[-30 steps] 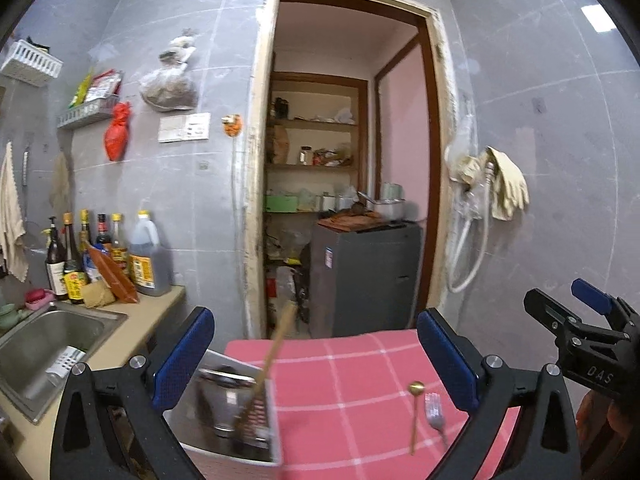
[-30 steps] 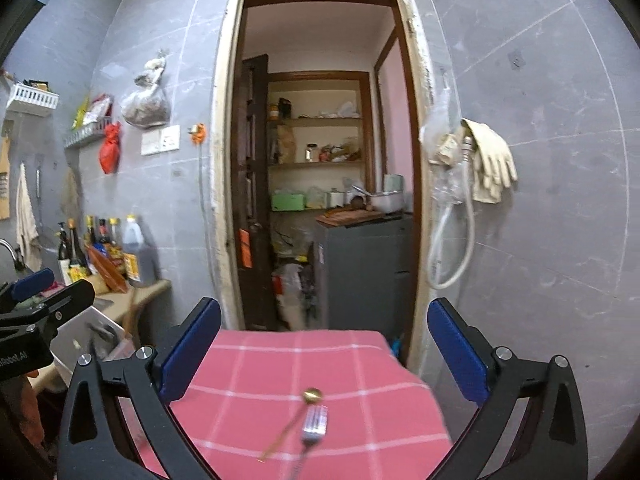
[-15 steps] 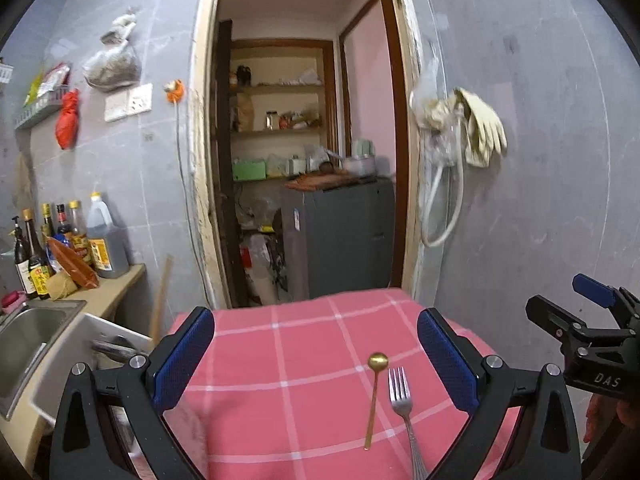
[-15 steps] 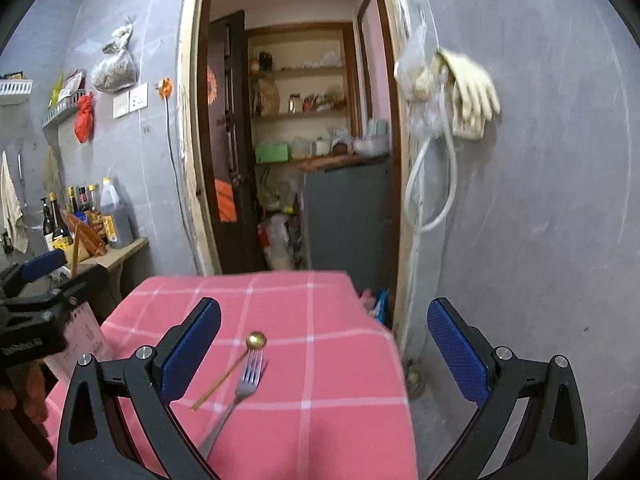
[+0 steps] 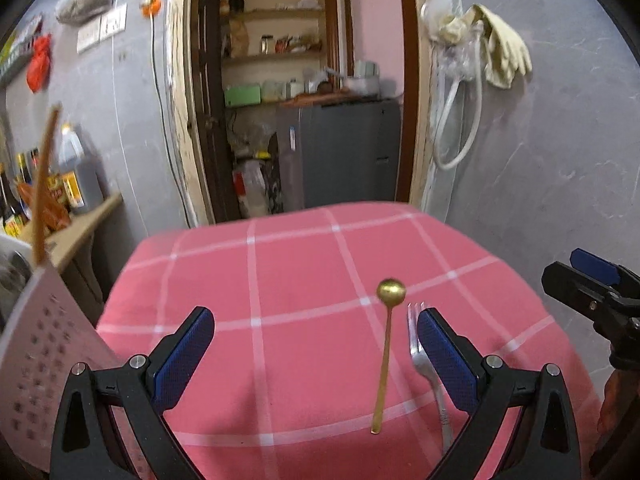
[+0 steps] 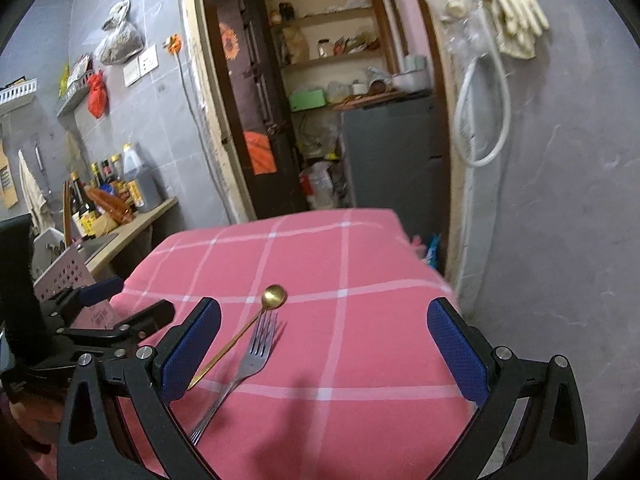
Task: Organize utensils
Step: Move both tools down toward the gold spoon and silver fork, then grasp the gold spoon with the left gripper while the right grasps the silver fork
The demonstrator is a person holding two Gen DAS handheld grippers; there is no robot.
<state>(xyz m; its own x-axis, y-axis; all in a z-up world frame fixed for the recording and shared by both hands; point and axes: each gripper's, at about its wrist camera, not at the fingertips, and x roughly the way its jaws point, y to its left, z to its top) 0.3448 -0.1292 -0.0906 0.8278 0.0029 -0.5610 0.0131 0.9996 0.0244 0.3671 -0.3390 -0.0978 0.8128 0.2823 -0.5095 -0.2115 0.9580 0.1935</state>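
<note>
A pink checked cloth covers the table, and on it lie a gold spoon and a steel fork, side by side and nearly touching, bowl and tines pointing away from the cameras. Nothing lies over them. Beyond the table stands an open doorway with shelves and a grey cabinet inside; rubber gloves and a white hose hang on the wall to its right. To the left runs a counter with sauce bottles.

At the left edge of the table sits a white perforated rack. A wooden handle sticks up out of it, and a blurred metal item shows inside at the frame's edge; what else it holds cannot be told.

The left gripper hangs over the cloth with its jaws spread wide and nothing between them; its right pad covers part of the fork in its own view. The right gripper is likewise spread and empty, its left pad hiding the end of the spoon's handle.

Compared with a second ago, the left camera has swung from the rack and sink toward the table, so the spoon and fork now sit larger and closer to its jaws. The right camera has dipped nearer the pair as well.
</note>
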